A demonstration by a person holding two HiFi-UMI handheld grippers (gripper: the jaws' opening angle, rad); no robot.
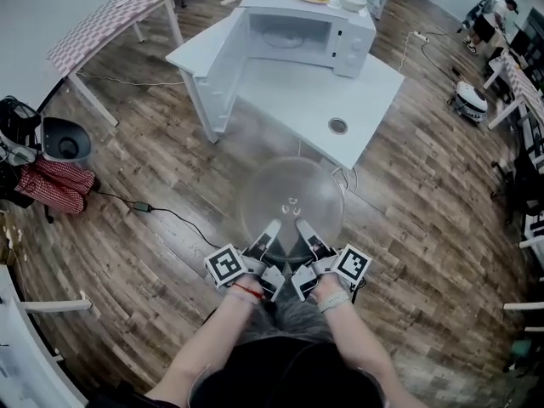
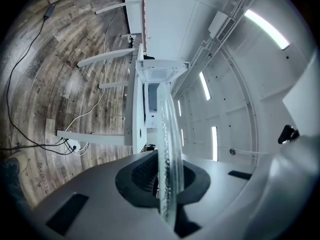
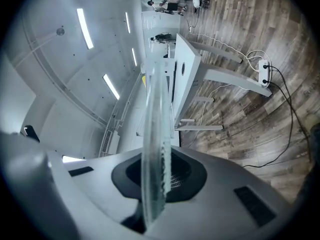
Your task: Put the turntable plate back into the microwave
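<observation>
Your left gripper (image 1: 271, 227) and right gripper (image 1: 303, 226) both clamp the round, clear-glass turntable plate (image 1: 291, 185), held roughly level.

I read no words or numbers anywhere; the cube (image 1: 226, 264) on my left gripper (image 1: 272, 225) bears only a square pattern.
</observation>
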